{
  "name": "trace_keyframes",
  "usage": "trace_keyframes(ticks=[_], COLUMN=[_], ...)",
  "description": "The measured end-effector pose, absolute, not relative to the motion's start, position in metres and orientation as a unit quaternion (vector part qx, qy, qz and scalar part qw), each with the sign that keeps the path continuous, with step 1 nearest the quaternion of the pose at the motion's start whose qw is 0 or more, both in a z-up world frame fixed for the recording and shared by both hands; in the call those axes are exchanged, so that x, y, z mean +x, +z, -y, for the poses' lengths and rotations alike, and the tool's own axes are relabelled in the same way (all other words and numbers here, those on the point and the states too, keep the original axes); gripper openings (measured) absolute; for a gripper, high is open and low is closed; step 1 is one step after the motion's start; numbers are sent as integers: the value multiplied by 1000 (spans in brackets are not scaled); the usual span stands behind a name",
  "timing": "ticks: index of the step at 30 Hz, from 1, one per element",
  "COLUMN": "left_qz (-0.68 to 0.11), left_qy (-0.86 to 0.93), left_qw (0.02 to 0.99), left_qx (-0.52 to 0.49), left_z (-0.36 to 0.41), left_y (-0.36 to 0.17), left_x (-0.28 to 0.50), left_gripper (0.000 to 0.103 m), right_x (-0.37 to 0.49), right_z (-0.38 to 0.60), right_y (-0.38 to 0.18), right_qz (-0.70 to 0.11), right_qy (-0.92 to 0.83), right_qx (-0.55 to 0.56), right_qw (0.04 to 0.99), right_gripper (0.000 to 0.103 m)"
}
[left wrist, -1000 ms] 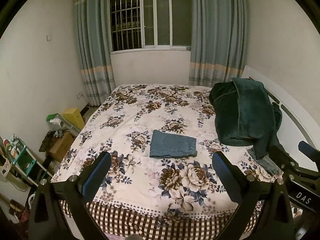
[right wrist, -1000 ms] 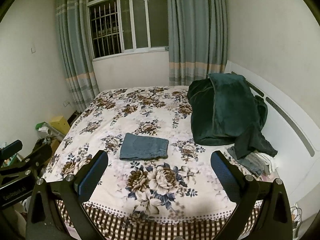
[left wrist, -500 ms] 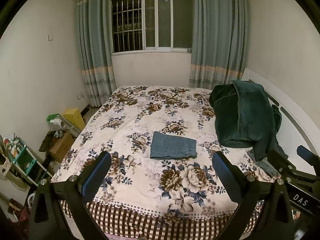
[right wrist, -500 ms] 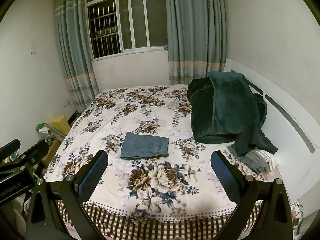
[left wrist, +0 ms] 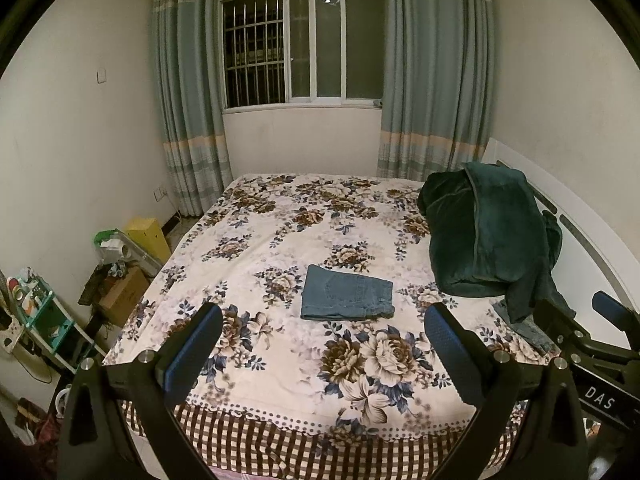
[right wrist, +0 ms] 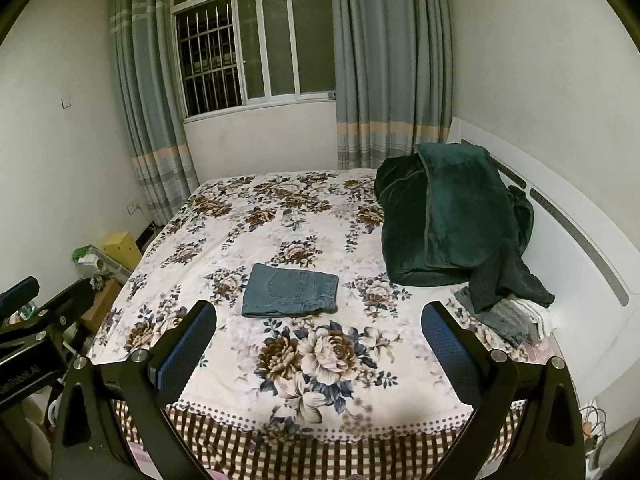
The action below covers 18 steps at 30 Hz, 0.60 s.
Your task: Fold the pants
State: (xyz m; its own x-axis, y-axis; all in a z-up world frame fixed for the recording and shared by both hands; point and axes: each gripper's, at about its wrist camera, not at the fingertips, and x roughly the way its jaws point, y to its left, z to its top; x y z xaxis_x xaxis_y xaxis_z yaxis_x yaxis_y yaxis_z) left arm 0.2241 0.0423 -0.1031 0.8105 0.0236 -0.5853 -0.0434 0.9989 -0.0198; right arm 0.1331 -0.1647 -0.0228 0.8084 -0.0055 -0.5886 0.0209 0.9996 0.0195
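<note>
**Pants folded, tools clear**

Pants (left wrist: pixel 346 293) lie as a compact denim rectangle on the bed (left wrist: pixel 280 360), about mid-width and toward the near half, with a back pocket facing up. We hold both tools back over the bed's foot, well apart from the cloth. The left tool (left wrist: pixel 323 354) has its fingers spread wide with nothing between them, and the right tool (right wrist: pixel 319 350) is likewise spread and empty. In the left view the right tool shows at the far right edge; in the right view the left one shows at the far left.

We judge the folding itself done, so the step in hand is the check and the retreat. To do it well, we should look along the edges: the near hem looks slightly rounded where the layers stack, and the right edge seems a little uneven, though we cannot tell how many layers lie there. If we tidy it, we would come in low with one tool, nip only the top layer at a corner, and draw it square, while the other tool presses flat on the stack so that it does not slide on the sheet. Denim is stiff and should keep its crease.

The green blanket (right wrist: pixel 448 216) is heaped to the right by the headboard (right wrist: pixel 580 248), apart from the pants, with more clothes (right wrist: pixel 508 316) under its edge; we should keep clear of those.
</note>
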Motion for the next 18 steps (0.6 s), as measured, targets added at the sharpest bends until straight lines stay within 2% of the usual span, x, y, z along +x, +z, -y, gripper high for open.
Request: trace_keyframes(ticks=[18], left_qz=[-305], left_qy=[21], left_qw=[952], left_qx=[-13], left_z=[-40], left_y=[-96], left_x=[221], left_gripper=[103], right_x=[128], right_z=[164], right_y=[-24], right_qz=[-308], right_qy=[-7], right_qx=[15], right_qw=[951], right_gripper=[103])
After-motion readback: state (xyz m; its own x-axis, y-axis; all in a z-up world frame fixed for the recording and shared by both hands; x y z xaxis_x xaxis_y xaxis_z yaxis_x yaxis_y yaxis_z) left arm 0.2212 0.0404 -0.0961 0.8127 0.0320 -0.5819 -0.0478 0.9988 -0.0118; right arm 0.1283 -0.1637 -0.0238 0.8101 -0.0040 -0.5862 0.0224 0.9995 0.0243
